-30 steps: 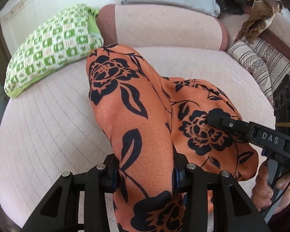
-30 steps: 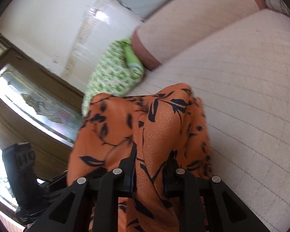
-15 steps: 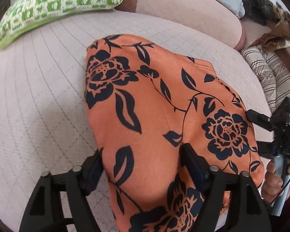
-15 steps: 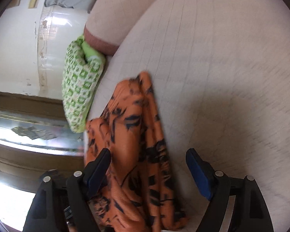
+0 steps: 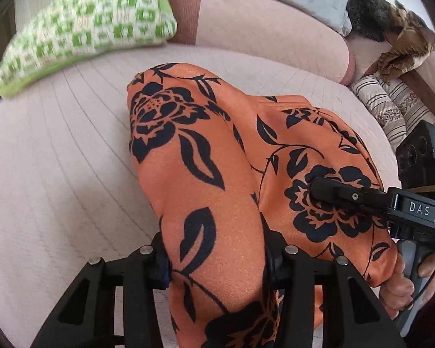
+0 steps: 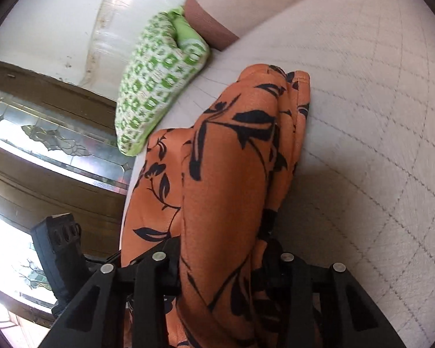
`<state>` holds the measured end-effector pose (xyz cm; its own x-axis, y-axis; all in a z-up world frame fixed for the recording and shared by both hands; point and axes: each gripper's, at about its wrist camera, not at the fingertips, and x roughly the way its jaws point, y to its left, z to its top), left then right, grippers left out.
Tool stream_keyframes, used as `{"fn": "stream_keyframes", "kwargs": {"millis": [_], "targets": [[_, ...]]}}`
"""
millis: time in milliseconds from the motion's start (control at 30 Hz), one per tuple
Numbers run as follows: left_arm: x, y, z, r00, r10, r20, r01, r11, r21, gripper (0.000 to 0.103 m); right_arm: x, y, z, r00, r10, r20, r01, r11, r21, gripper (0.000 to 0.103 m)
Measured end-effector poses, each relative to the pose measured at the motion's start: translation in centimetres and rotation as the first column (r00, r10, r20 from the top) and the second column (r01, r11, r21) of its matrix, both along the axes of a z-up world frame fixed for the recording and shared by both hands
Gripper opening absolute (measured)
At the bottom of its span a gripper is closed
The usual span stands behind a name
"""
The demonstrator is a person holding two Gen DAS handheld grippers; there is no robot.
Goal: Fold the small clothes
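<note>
The orange floral garment (image 5: 217, 179) lies bunched on the pink quilted bed (image 5: 58, 174), lifted at my end. My left tool (image 5: 216, 258) and right tool (image 6: 220, 261) are each closing on a fold of it.

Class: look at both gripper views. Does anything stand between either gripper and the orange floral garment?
Nothing visible does. The orange garment already bunches between the jaws of the left gripper and the right gripper, both closing on it.
</note>
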<state>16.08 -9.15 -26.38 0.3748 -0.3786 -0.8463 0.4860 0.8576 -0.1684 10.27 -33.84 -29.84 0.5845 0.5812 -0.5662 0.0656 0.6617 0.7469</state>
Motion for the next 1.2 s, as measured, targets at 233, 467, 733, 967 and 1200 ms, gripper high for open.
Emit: {"fn": "stream_keyframes", "kwargs": {"millis": [233,467,733,967,1200], "targets": [[-1.6,0.1,5.0,0.989,0.016,0.15,-0.022,0.999,0.042,0.048,-1.3,1.5,3.2,0.992,-0.006,0.126,0.001,0.999,0.041,0.04],[-3.1,1.8,7.9,0.97,0.026,0.241,-0.045,0.996,0.071,0.048,-1.9,3.0,5.2,0.979,-0.006,0.204,-0.014,0.995,0.1,0.04],[-3.9,3.2,8.0,0.969,0.029,0.244,-0.049,0.996,0.078,0.048,-2.0,4.0,5.0,0.976,0.014,0.215,-0.04,0.992,0.117,0.04],[-3.8,4.1,5.9,0.981,0.024,0.19,-0.04,0.996,0.079,0.048,-2.0,4.4,4.0,0.987,0.027,0.16,-0.04,0.996,0.079,0.039],[-2.9,5.1,3.5,0.991,0.044,0.127,-0.052,0.997,0.064,0.048,-1.7,5.1,2.5,0.994,0.024,0.11,-0.03,0.998,0.053,0.04]]}}
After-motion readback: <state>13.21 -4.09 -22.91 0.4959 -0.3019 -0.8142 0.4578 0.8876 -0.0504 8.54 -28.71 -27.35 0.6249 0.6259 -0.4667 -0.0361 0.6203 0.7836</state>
